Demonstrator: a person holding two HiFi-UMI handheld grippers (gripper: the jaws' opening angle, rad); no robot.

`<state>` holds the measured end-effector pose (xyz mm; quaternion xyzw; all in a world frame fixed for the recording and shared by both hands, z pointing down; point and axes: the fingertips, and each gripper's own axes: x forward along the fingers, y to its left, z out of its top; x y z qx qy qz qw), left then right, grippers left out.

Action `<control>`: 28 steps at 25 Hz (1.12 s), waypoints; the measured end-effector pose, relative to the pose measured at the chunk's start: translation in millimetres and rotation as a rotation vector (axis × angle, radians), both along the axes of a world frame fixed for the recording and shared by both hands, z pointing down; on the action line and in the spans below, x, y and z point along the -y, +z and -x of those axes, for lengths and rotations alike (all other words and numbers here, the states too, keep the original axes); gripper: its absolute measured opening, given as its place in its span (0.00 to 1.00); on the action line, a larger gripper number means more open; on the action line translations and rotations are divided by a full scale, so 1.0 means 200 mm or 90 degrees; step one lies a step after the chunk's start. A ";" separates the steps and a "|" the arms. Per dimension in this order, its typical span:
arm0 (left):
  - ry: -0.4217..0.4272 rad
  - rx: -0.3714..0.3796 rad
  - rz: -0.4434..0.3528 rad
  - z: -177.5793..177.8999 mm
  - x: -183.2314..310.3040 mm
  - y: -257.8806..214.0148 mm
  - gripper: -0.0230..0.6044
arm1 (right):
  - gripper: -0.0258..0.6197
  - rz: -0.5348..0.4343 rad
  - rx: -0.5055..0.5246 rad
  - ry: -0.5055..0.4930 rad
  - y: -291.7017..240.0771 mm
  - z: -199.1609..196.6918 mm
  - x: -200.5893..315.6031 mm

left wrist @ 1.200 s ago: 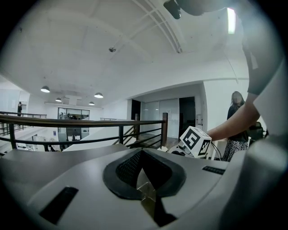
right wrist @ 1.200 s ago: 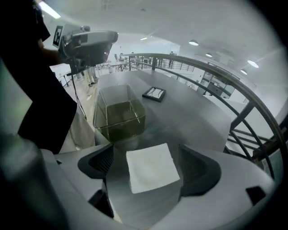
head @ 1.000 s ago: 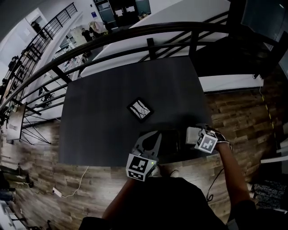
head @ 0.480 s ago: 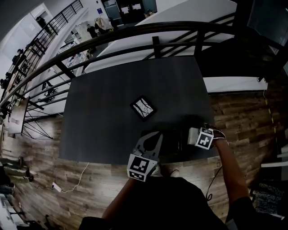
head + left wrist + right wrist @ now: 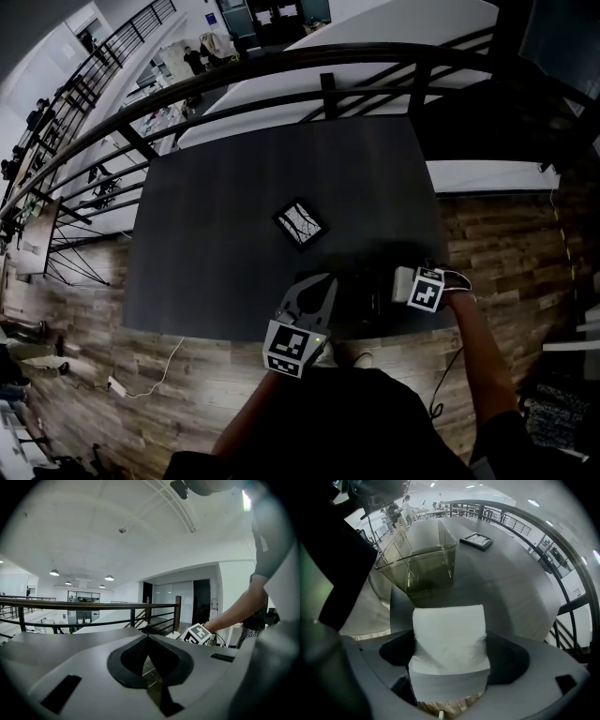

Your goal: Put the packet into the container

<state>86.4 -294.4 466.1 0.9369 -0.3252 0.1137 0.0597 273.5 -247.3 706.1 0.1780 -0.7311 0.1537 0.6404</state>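
Note:
A white packet (image 5: 450,639) sits between the jaws of my right gripper (image 5: 450,667), which are closing and dent its sides. In the head view the right gripper (image 5: 399,283) holds the packet (image 5: 403,279) just right of the clear rectangular container (image 5: 356,295). The container (image 5: 419,557) stands open-topped a short way ahead of the packet, with nothing visible inside it. My left gripper (image 5: 317,281) is shut with nothing in it, at the container's left side. In the left gripper view its jaw tips (image 5: 147,639) meet and point up over the railing.
A small framed marker tile (image 5: 300,224) lies mid-table on the dark table (image 5: 216,187); it also shows beyond the container as the tile (image 5: 476,540). A black railing (image 5: 281,70) runs behind the table. The container stands near the table's front edge, by my body.
The head view has shifted slightly. Both grippers stay beside the container, and the packet stays in the right gripper.

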 end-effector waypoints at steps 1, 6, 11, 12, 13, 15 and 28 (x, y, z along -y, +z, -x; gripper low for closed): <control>0.001 -0.001 0.001 0.00 0.00 0.00 0.03 | 0.77 0.000 -0.002 -0.002 0.00 0.00 0.00; 0.004 -0.003 0.000 0.00 -0.01 0.00 0.03 | 0.75 -0.003 -0.007 -0.009 -0.02 0.00 -0.01; 0.007 -0.006 0.000 0.00 -0.01 0.00 0.03 | 0.75 -0.012 -0.007 -0.014 -0.09 0.02 0.00; 0.007 -0.007 0.000 0.01 -0.02 0.00 0.03 | 0.75 -0.015 -0.009 -0.016 -0.11 0.03 0.00; 0.008 -0.007 -0.001 0.01 -0.02 -0.01 0.03 | 0.75 -0.018 -0.010 -0.019 -0.12 0.03 -0.01; 0.009 -0.008 -0.003 0.01 -0.02 -0.01 0.03 | 0.75 -0.025 -0.015 -0.026 -0.16 0.04 -0.01; 0.002 -0.016 -0.009 0.06 -0.05 -0.02 0.03 | 0.75 -0.062 -0.033 -0.067 -0.55 0.18 0.04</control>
